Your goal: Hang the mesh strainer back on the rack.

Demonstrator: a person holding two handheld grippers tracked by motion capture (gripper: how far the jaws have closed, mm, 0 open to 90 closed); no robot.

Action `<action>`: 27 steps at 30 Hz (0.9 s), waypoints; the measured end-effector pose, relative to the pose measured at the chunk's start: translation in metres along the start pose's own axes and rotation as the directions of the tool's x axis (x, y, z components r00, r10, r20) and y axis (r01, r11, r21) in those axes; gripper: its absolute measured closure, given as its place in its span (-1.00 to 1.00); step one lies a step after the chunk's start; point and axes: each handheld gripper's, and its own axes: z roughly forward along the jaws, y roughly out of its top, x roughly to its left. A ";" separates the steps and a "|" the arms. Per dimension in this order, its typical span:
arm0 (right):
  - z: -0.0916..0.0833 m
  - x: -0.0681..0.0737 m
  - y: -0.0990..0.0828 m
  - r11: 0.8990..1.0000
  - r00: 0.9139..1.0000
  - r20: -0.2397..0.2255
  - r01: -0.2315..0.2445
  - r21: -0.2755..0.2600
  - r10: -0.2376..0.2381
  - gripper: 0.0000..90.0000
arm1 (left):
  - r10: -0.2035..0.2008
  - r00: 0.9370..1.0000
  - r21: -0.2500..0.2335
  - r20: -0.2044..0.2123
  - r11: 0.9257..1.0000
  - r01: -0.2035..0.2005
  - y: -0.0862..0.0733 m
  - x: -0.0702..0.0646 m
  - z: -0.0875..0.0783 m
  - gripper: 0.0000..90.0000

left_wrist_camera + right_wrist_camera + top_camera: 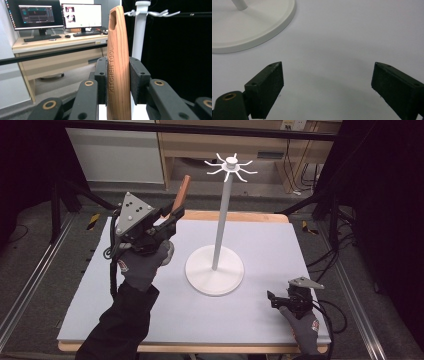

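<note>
My left gripper (172, 217) is shut on a wooden kitchen tool (182, 195), lifted above the mat's far left part and tilted up toward the stand. In the left gripper view the wooden kitchen tool (117, 65) stands upright between the two pads, its slotted end on top and "KITCHEN TOOL" carved along its edge. A white stand (220, 220) with a round base (215, 276) and hooks on top (230, 167) rises mid-table; its pole (140, 32) shows just behind the tool. My right gripper (272, 298) rests low at the near right, jaws wide apart (327, 85) with nothing between them.
A pale grey mat (150, 310) covers the wooden table. The stand's base rim (272, 27) lies left of and beyond my right gripper. Behind the table are a desk with monitors (57, 17), a black rail (200, 130) and dark curtains at both sides.
</note>
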 end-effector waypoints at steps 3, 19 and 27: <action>0.000 0.000 0.000 1.000 1.000 0.001 0.002 0.000 -0.002 -0.75 | -0.001 1.000 -0.006 0.003 1.000 0.001 0.003 -0.001 0.001 0.56; 0.000 0.000 0.000 1.000 1.000 0.000 -0.002 0.001 0.002 -0.75 | -0.003 1.000 -0.015 0.017 1.000 0.003 0.014 -0.006 0.012 0.56; 0.000 0.000 0.000 1.000 1.000 -0.002 -0.006 0.002 0.006 -0.75 | 0.000 1.000 -0.020 0.025 1.000 0.000 0.020 -0.011 0.021 0.56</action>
